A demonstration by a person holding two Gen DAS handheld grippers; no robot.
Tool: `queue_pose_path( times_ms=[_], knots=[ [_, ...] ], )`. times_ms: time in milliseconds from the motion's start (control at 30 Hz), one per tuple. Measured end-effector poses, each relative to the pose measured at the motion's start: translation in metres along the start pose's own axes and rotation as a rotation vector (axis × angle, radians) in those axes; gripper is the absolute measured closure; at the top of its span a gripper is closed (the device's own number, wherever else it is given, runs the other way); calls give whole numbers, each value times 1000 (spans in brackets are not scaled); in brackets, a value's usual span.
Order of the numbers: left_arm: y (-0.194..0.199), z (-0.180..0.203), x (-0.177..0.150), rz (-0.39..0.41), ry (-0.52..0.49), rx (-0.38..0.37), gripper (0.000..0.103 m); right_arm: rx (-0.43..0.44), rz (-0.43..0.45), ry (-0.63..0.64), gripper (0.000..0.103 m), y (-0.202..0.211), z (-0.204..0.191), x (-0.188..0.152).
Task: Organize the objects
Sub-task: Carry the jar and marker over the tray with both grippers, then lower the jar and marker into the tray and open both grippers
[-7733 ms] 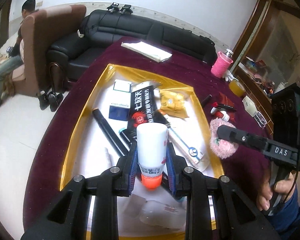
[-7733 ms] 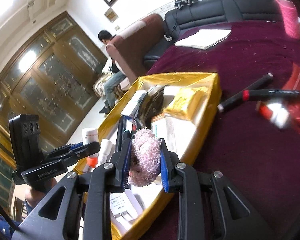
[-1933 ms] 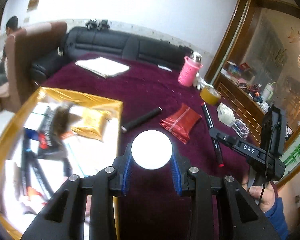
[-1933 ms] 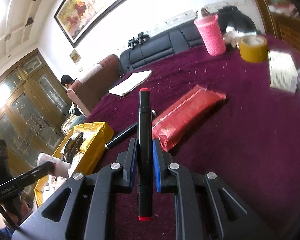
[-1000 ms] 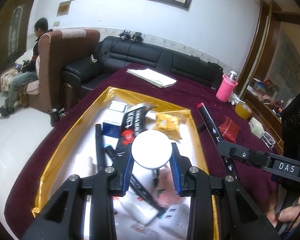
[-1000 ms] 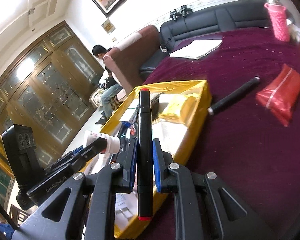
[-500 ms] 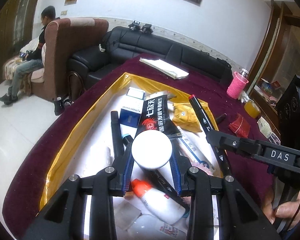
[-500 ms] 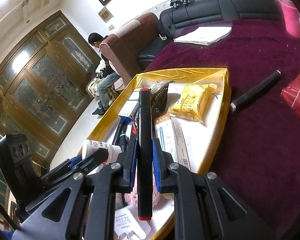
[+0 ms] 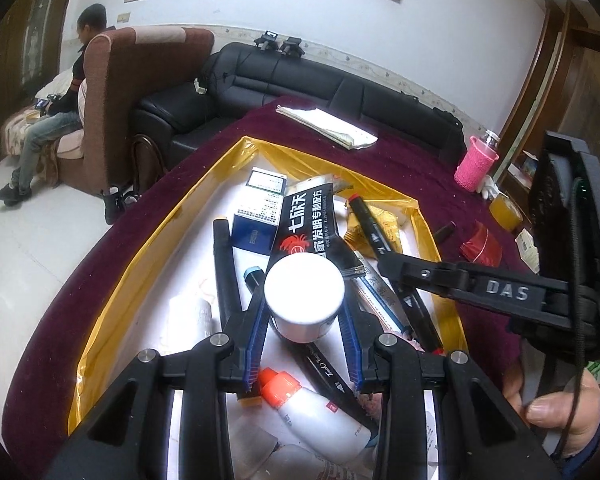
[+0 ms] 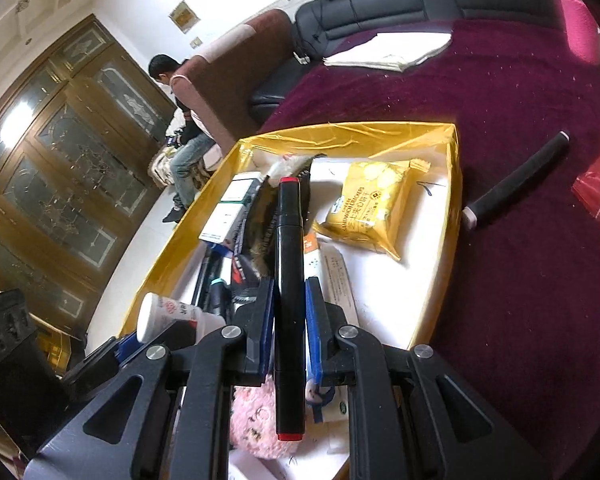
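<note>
- Left gripper (image 9: 303,322): blue-padded fingers (image 9: 256,332) clamped on a small white cylindrical bottle (image 9: 304,299), flat end toward the camera, held above the near half of the gold-walled rectangular tray with white floor (image 9: 148,256).
- Right gripper (image 10: 288,322): pads pressed tight on a black marker with red ends (image 10: 289,300), lengthwise between the fingers, suspended over the tray's near half.
- In the tray, far end: blue-and-white carton (image 9: 260,210), black printed sachet with white characters (image 9: 308,228), yellow cracker packet (image 10: 374,208).
- In the tray, near end: white bottle with orange cap (image 9: 312,412), lying flat; pink fluffy item (image 10: 256,420), partly hidden by the right gripper.
- Outside the tray, on the maroon cloth: black stick with white tip (image 10: 516,182) just beside the tray's right wall; red pouch (image 9: 482,244) farther right.
</note>
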State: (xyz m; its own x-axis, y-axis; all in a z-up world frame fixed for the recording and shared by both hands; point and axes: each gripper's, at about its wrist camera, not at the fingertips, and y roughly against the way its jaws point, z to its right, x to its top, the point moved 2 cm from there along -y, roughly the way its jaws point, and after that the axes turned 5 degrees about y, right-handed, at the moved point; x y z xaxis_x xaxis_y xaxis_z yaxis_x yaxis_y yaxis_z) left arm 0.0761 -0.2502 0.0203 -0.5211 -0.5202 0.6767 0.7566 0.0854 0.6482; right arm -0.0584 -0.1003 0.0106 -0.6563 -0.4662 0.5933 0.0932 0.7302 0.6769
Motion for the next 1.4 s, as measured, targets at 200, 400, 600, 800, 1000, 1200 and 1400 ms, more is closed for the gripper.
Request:
queue_pose_path(
  times_ms=[200, 400, 600, 800, 1000, 1200, 1400],
  knots=[
    [-1, 1, 3, -30, -15, 6, 73, -40, -16, -2, 90, -6, 3, 7],
    [-7, 4, 7, -83, -41, 19, 73, -56, -42, 4, 90, -14, 0, 15],
    [-12, 9, 12, -117, -70, 22, 73, -63, -75, 7, 90, -25, -2, 18],
    [-21, 18, 17, -185, -98, 3, 73, -72, -109, 7, 90, -29, -1, 24],
    [-33, 17, 20, -225, -98, 23, 73, -85, -140, 36, 90, -37, -9, 30],
    [-37, 14, 21, -242, -92, 24, 73, -90, -150, 52, 90, -43, -13, 34],
    [-38, 14, 22, -235, -103, 41, 73, -96, -166, 55, 90, -49, -13, 37]
  ],
)
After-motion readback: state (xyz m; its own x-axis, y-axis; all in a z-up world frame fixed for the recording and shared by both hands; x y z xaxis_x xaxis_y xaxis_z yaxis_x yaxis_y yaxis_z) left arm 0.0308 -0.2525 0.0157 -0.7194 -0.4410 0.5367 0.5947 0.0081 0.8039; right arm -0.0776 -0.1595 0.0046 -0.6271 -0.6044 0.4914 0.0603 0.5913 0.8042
